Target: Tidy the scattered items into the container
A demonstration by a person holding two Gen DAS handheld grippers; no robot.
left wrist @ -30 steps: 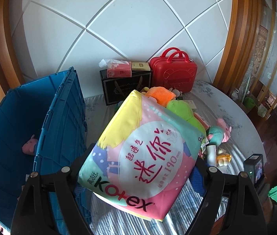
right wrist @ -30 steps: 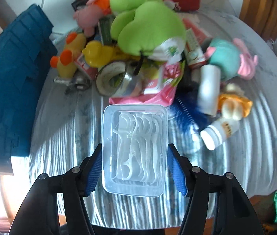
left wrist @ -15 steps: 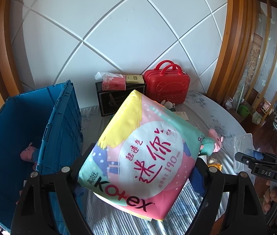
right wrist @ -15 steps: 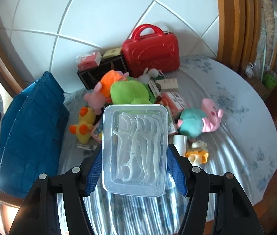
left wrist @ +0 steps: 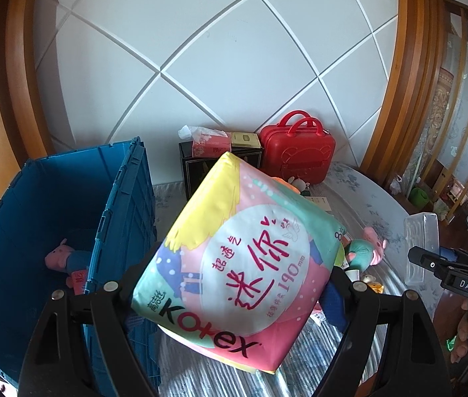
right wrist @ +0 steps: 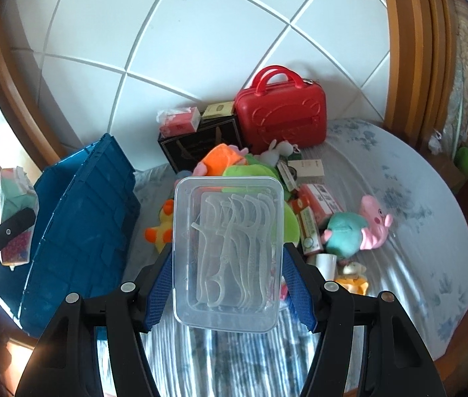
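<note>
Crate blue | table floral-clothed | left claw pinching pack | right claw pinching box

Bright daylight, sharp focus, fisheye bending, dark corners.

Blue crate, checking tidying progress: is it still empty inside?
No, a pink plush pig lies on the floor of the blue crate.

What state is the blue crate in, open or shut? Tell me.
Open. The blue crate shows its bare inner walls from above, and a pink plush pig lies on its floor.
</note>
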